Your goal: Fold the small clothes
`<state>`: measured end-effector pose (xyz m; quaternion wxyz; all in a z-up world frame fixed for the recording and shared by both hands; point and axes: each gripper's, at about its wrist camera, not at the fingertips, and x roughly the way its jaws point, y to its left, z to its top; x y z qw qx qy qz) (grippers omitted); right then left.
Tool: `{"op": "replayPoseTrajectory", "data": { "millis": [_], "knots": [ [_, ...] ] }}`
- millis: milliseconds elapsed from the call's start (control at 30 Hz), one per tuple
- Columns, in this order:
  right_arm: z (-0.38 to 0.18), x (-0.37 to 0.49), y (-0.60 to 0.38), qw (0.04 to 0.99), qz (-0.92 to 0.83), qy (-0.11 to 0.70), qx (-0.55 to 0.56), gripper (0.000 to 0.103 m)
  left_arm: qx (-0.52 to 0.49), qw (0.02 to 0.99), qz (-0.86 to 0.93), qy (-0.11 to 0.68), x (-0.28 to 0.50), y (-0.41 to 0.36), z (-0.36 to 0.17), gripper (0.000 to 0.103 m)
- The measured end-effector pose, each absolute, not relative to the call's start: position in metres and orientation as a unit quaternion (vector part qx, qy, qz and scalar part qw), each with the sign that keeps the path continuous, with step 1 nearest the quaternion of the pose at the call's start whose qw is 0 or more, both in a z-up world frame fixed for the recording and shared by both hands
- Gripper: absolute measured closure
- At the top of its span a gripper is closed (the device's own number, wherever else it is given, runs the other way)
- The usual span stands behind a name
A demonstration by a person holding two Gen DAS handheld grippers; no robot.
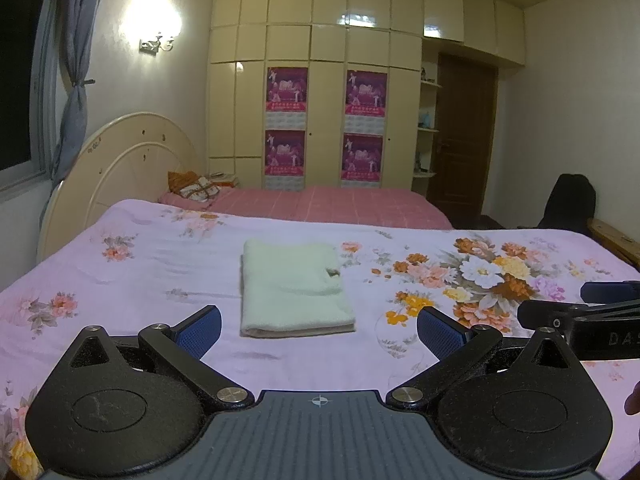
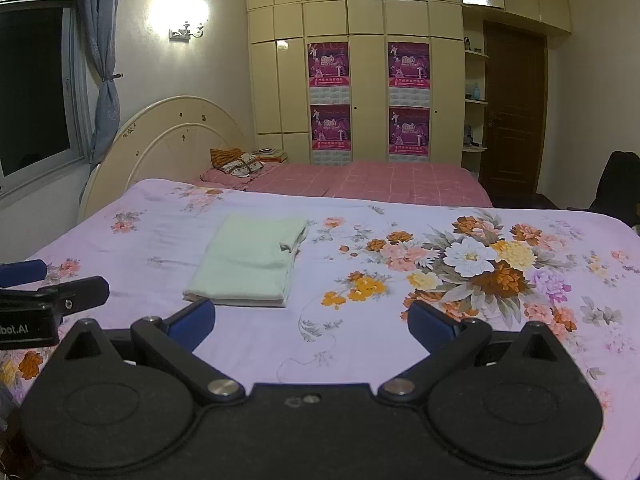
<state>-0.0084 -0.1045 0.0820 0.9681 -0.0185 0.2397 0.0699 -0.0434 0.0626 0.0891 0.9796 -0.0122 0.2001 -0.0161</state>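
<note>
A pale green cloth [image 1: 294, 286] lies folded in a neat rectangle on the floral pink bed sheet [image 1: 140, 280]; it also shows in the right wrist view [image 2: 248, 266]. My left gripper [image 1: 318, 330] is open and empty, held just short of the cloth's near edge. My right gripper [image 2: 310, 324] is open and empty, to the right of the cloth and a little nearer. The right gripper's fingers [image 1: 560, 312] reach into the left wrist view from the right, and the left gripper's fingers [image 2: 60, 296] reach into the right wrist view from the left.
A second bed with a pink checked cover [image 1: 320, 204] lies beyond. A round cream headboard [image 1: 120, 172] stands at the left, a wardrobe [image 1: 320, 80] at the back, a dark door [image 1: 464, 136] and a black chair [image 1: 568, 200] at the right.
</note>
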Motion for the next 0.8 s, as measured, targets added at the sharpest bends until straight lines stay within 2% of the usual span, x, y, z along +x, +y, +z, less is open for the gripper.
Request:
{"op": "replayPoseTrajectory", "data": {
  "millis": [800],
  "knots": [
    [0.0846, -0.0047, -0.1094, 0.968, 0.070, 0.241, -0.027, 0.001, -0.018, 0.979, -0.015, 0.202, -0.0375, 0.0608, 0.0855, 0.000]
  ]
}}
